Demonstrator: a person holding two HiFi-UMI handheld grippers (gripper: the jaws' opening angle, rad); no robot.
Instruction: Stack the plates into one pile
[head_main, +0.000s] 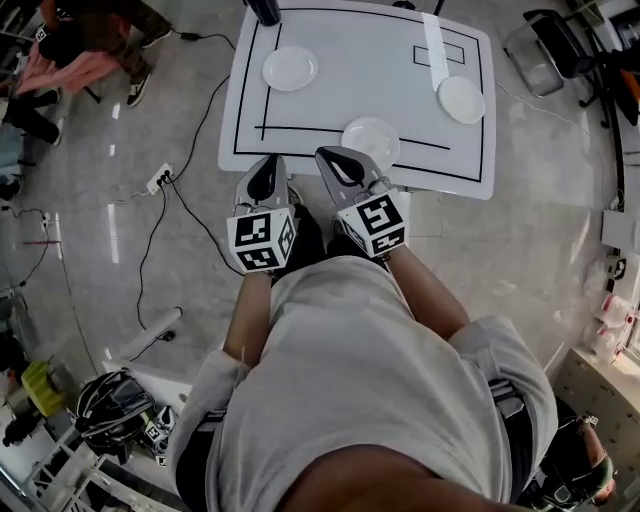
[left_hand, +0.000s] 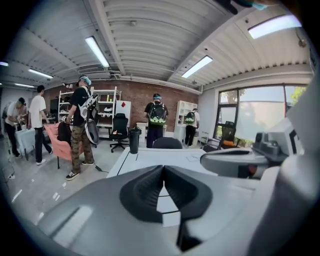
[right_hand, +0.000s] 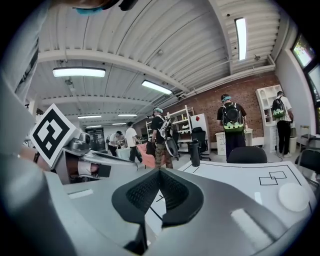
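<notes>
three plates (head_main: 290, 68) sit well apart on the table (head_main: 360, 70), one at its near edge. left gripper (head_main: 264, 172) and right gripper (head_main: 338, 162) hover there, jaws closed, empty.

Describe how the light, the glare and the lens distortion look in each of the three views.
Head view: even light, pale glare streaks on the floor, and the white plates hardly stand out from the white table. Left gripper view: strong fisheye with black corners, the window overexposed. Right gripper view: ceiling beams bend, the ceiling lamp is blown out, the shut right gripper looms large.
</notes>
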